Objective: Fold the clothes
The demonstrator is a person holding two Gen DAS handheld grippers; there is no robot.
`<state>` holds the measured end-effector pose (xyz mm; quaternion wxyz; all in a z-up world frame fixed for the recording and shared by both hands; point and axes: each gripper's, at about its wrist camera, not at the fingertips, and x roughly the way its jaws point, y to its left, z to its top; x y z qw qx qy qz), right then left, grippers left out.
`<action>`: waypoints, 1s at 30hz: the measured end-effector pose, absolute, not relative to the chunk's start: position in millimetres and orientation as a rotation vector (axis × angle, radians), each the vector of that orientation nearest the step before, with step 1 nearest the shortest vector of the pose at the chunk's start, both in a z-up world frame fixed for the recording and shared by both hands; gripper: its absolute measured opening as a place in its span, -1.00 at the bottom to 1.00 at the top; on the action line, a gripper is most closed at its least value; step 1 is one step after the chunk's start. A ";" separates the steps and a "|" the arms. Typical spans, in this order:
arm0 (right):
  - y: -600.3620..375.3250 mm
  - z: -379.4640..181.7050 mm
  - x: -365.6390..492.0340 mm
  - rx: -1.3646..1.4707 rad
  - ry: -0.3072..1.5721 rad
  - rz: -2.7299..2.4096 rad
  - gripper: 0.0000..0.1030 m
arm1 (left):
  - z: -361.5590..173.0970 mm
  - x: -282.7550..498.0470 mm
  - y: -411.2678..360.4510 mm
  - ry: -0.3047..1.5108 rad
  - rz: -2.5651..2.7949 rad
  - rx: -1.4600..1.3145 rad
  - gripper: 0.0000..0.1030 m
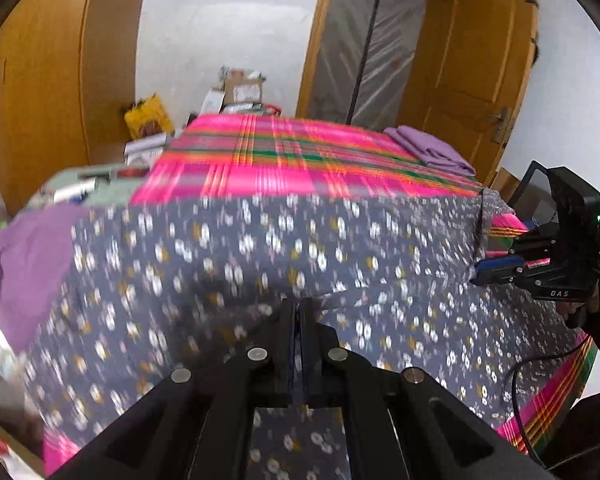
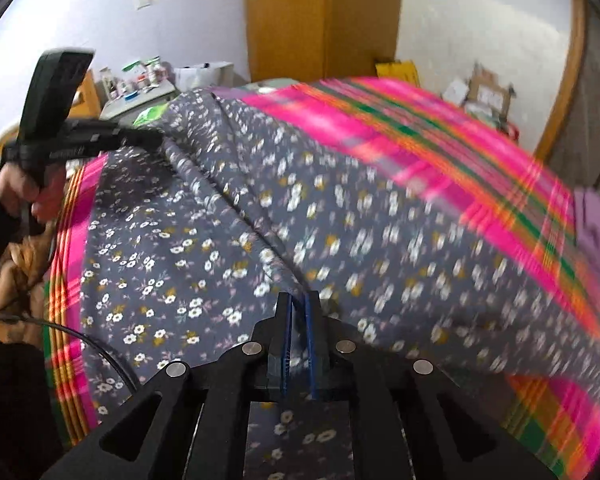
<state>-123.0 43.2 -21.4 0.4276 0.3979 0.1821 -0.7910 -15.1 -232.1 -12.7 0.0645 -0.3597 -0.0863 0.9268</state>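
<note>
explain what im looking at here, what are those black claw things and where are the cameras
No robot: a person holds a two-finger gripper in each hand, each with a wide-angle camera looking along its fingers. One picture is from the left gripper, the other from the right gripper. A pink plaid bed cover carries a grey floral cloth and a folded purple cloth. The left gripper is shut on the floral cloth; the right gripper's jaws stand slightly apart around a fold of it, grip unclear.

White walls (image 1: 220, 40), a wooden wardrobe (image 1: 40, 100), an open wooden door (image 1: 472, 60), cluttered boxes (image 1: 240, 92).
</note>
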 end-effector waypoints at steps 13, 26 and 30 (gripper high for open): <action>100.4 -16.1 -136.9 1.179 -0.118 -2.052 -0.29 | -25.9 27.9 -285.8 -0.843 2.908 -1.079 -0.46; 139.3 -39.4 -171.6 1.365 -0.606 -1.990 -0.27 | -45.4 27.7 -320.0 -1.280 2.844 -1.034 -0.30; 141.7 -44.2 -182.1 1.393 -0.697 -1.966 -0.27 | -47.6 25.8 -326.4 -1.343 2.824 -1.011 -0.30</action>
